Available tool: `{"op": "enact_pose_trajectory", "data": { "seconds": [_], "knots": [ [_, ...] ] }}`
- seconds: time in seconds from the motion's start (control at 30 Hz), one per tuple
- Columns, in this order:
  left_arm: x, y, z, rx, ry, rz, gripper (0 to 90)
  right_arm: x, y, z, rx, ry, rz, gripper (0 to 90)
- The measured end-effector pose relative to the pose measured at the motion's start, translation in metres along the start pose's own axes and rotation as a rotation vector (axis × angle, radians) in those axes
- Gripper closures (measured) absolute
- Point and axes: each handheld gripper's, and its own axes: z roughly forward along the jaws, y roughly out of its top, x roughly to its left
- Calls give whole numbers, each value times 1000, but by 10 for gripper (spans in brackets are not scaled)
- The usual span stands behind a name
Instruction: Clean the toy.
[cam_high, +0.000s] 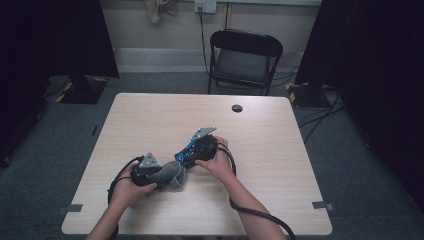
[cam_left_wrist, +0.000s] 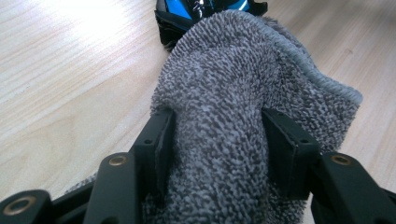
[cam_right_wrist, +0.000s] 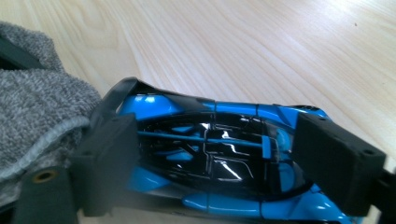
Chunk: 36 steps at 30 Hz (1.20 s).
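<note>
A blue and black toy car (cam_right_wrist: 187, 112) is held above the wooden table (cam_high: 165, 115), with my right gripper (cam_right_wrist: 224, 154) shut on it, one pad at each side of its body. A grey terry cloth (cam_left_wrist: 233, 70) is bunched between the pads of my left gripper (cam_left_wrist: 217, 135), which pinch it. The cloth drapes against the end of the car (cam_left_wrist: 187, 9). In the high view the left gripper (cam_high: 162, 179) and the right gripper (cam_high: 186, 154) meet near the table's front middle, with the cloth (cam_high: 172, 172) between them.
A black folding chair (cam_high: 245, 55) stands beyond the table's far edge. A small dark round cap (cam_high: 237, 108) sits in the tabletop near the back. Cables (cam_high: 250, 212) trail from both grippers toward the front edge.
</note>
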Motion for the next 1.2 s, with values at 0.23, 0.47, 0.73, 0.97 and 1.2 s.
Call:
{"op": "enact_pose_trajectory", "data": {
  "seconds": [0.23,0.47,0.73,0.97,1.2],
  "knots": [
    [-1,1,3,-2,0,-21,351,2,-4,0,-18,-9,-15,122],
    [1,2,5,-11,4,-6,251,2,-13,1,-84,-14,2,105],
    [-4,11,2,-54,-16,61,216,1,-13,1,-86,-11,2,104],
    [-7,8,9,-19,-28,72,221,2,-12,1,-79,-13,4,104],
    [-11,9,12,14,-58,51,464,2,-11,1,-69,-13,3,104]
  ]
}}
